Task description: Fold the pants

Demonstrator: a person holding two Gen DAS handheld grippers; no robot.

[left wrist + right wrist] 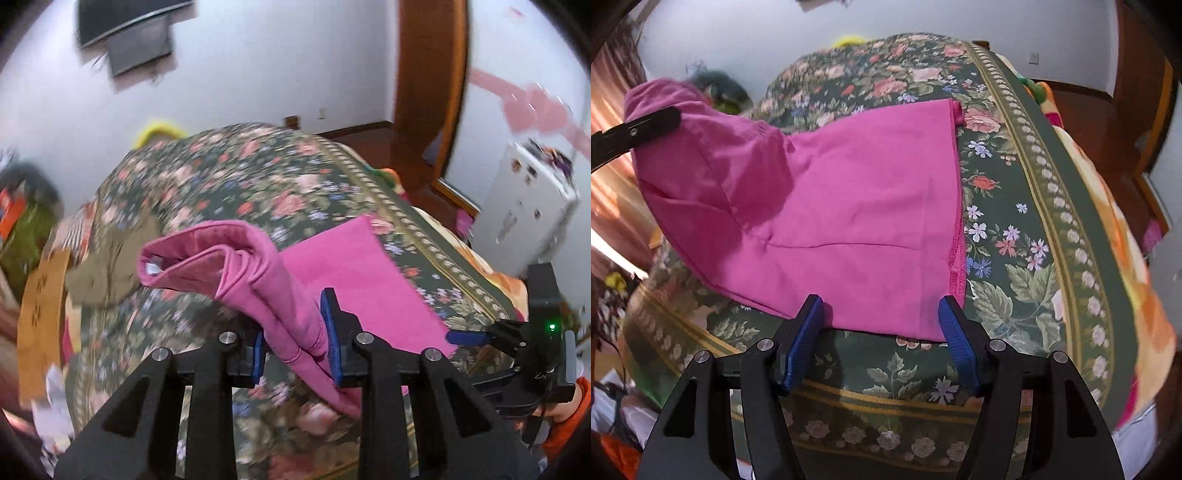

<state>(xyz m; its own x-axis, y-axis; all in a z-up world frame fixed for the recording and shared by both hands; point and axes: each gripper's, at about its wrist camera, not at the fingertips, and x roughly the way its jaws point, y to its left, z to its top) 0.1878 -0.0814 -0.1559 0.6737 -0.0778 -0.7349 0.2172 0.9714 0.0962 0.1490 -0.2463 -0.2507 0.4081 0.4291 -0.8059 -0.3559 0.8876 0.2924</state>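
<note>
The pink pants (849, 206) lie partly flat on the floral bedspread (1015, 229). My left gripper (295, 343) is shut on a bunched fold of the pants (280, 295) and holds the waistband end (192, 254) lifted above the bed. In the right wrist view the left gripper's finger (639, 133) shows at the far left against the raised cloth. My right gripper (879, 339) is open and empty, its blue pads just short of the near edge of the flat pant legs. It also shows at the right of the left wrist view (469, 338).
A brown garment (107, 269) lies on the bed at the left. The bed's right edge (1108, 258) drops to a wooden floor. A white fridge (528, 206) and a wooden door frame (424, 92) stand at the right.
</note>
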